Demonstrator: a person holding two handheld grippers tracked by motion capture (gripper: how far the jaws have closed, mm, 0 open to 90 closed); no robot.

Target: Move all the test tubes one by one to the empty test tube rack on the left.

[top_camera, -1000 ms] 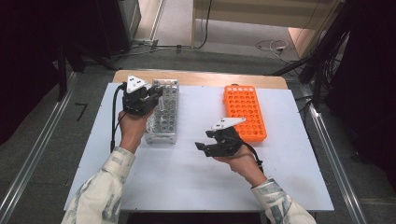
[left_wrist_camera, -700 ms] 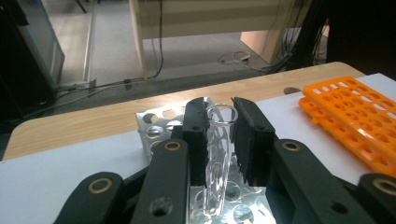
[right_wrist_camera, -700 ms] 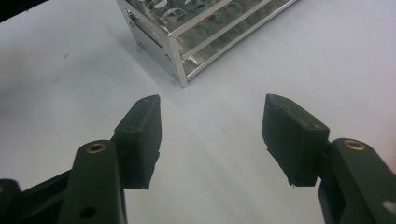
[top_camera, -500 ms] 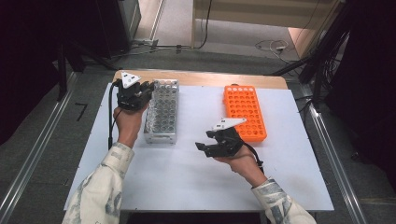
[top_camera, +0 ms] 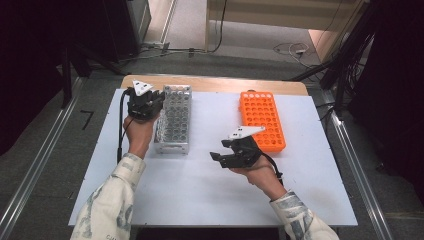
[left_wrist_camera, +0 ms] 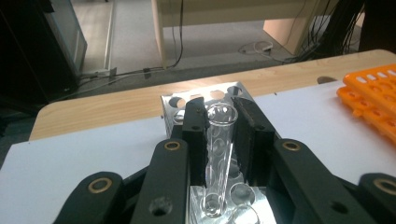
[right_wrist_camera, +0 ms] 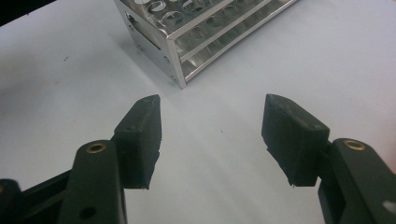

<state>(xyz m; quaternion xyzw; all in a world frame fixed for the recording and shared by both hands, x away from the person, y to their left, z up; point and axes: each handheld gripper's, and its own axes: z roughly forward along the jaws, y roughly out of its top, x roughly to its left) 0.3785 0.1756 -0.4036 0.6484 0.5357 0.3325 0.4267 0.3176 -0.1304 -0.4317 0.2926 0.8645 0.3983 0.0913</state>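
Since a second ago the left gripper [left_wrist_camera: 219,140] has sunk toward the far-left metal rack [top_camera: 174,120], fingers clamped on an upright glass tube [left_wrist_camera: 218,154], likely to seat it, while the right gripper [top_camera: 226,151] waits mid-table, fingers apart, empty.

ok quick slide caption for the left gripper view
Left gripper shut on a clear glass test tube above the metal tube rack, orange rack at right.

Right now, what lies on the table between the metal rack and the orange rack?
Nothing: in the high view the white table is bare between the metal rack and the orange rack. The right hand-held gripper sits nearer the person, below that stretch.
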